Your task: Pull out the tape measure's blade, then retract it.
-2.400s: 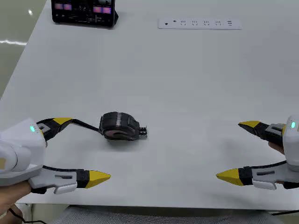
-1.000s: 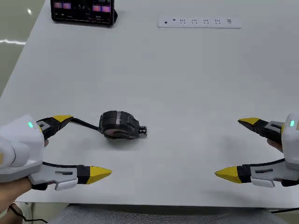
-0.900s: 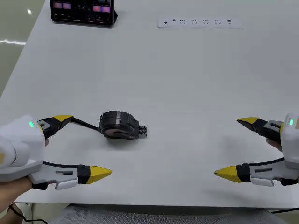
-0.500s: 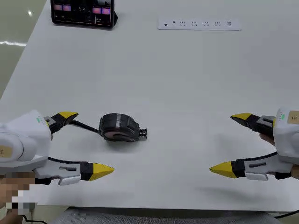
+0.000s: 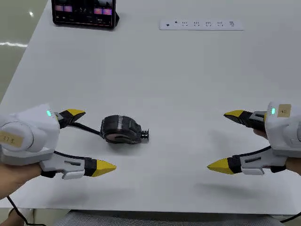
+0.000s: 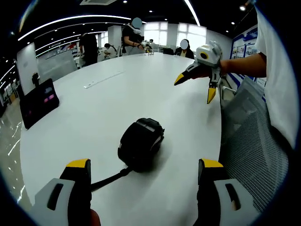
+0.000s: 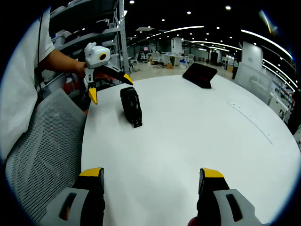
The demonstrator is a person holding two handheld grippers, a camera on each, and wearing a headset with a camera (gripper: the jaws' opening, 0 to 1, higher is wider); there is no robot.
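Note:
A black tape measure (image 5: 121,130) lies on the white table (image 5: 178,80), its blade hook pointing right and a black wrist strap (image 5: 87,128) trailing left. My left gripper (image 5: 89,140) is open just left of it, yellow tips on either side of the strap end. In the left gripper view the tape measure (image 6: 140,142) sits a short way ahead of the open left gripper (image 6: 143,165). My right gripper (image 5: 228,140) is open far to the right, holding nothing. The right gripper view has the tape measure (image 7: 131,106) distant beyond the right gripper (image 7: 150,175), with the left gripper (image 7: 108,84) beside it.
A dark tablet (image 5: 84,13) with a lit screen stands at the far left of the table. A white power strip (image 5: 201,24) lies at the far edge. A mesh chair (image 7: 42,141) stands at the near side. Other people are at a distant table (image 6: 136,33).
Both grippers have moved a little inward toward the tape measure. The left one has lifted slightly and come nearer to it. The tape measure has stayed in place.

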